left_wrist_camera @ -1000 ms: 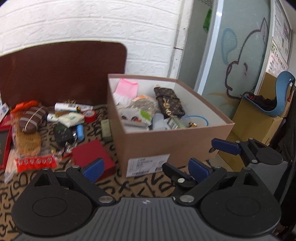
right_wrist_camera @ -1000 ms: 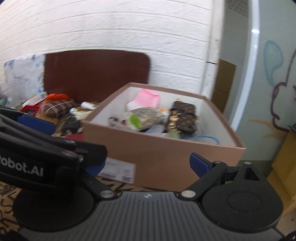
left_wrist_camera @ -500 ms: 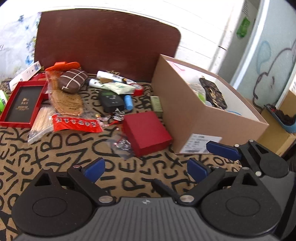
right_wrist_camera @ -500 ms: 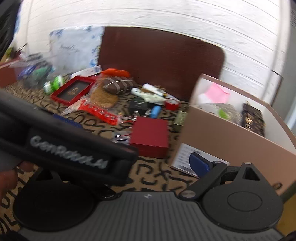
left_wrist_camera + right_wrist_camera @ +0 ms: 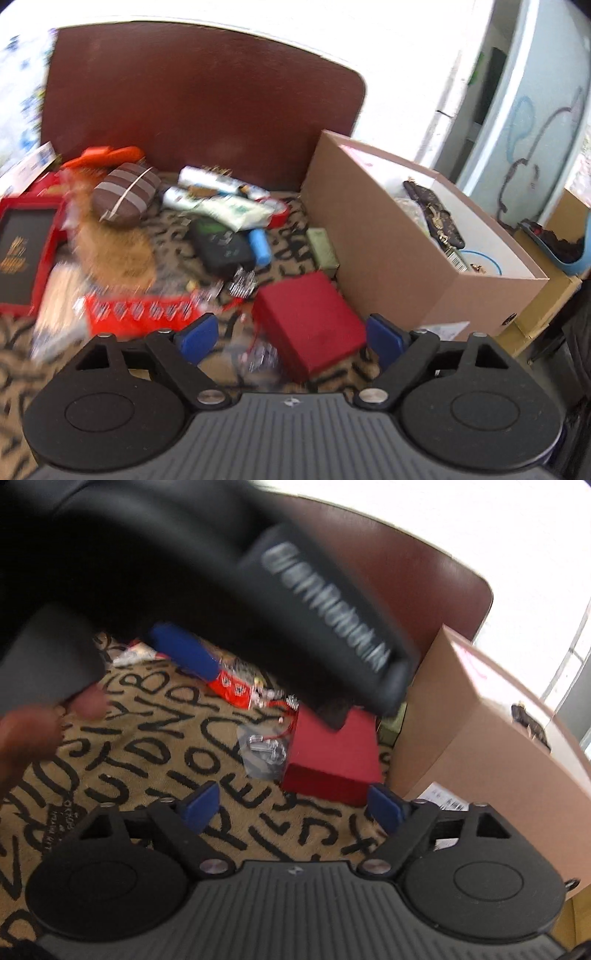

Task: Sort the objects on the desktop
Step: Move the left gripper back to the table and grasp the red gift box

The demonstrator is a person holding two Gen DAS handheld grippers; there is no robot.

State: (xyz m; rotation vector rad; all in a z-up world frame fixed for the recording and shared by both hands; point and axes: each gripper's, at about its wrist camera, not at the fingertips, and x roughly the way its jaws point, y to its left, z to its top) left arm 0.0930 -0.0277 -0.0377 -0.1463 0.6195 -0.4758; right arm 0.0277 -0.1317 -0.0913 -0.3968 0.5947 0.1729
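Note:
My left gripper is open and empty, low over the patterned cloth, with a red box just ahead between its fingers. A cardboard box with sorted items stands to the right. Loose items lie behind: a black case, a blue tube, a striped brown pouch, a red snack pack. My right gripper is open and empty, close to the same red box and a clear packet. The left gripper's body fills the top of the right wrist view.
A dark brown chair back stands behind the pile against a white brick wall. A red framed tray lies at the far left. The cardboard box's wall is close on the right. A hand shows at left.
Both grippers have swung left and down from the cardboard box toward the loose items. The red box is now much closer. The left gripper now crosses above the right wrist view.

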